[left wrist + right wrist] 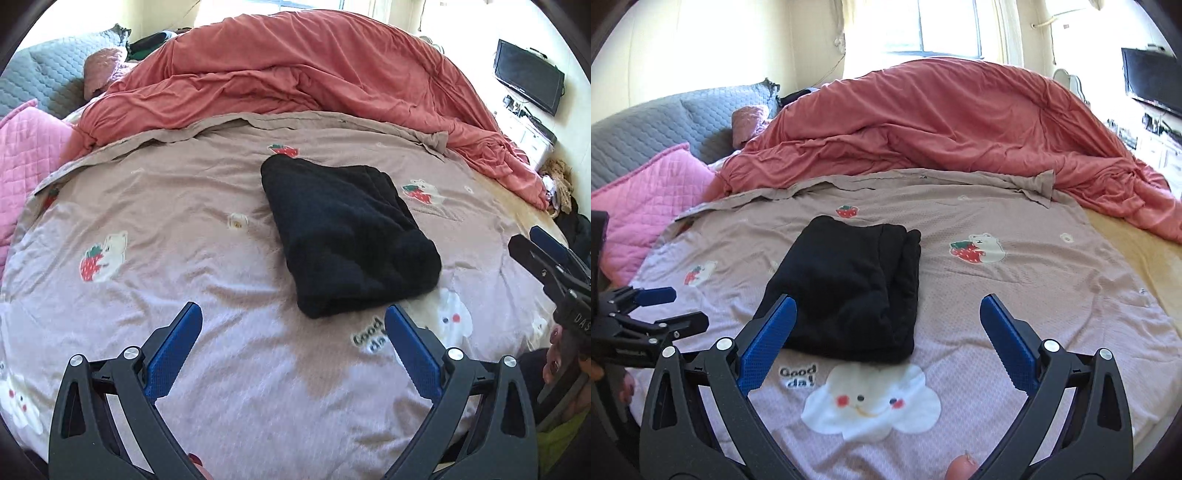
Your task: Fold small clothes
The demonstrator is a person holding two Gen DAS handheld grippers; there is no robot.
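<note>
Fingers spread wide and empty on the left gripper (293,325) in the left wrist view; black garment (347,236) lies folded into a compact block just beyond them on the printed bedspread (166,192). Right wrist view: right gripper (888,317) equally wide, holding nothing, the block just beyond its left finger and above the cloud print (871,402), so folding looks done, at most tidying left

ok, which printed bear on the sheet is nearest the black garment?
The bear with a strawberry right of the black garment. The other bear lies farther off to its left, paler.
</note>
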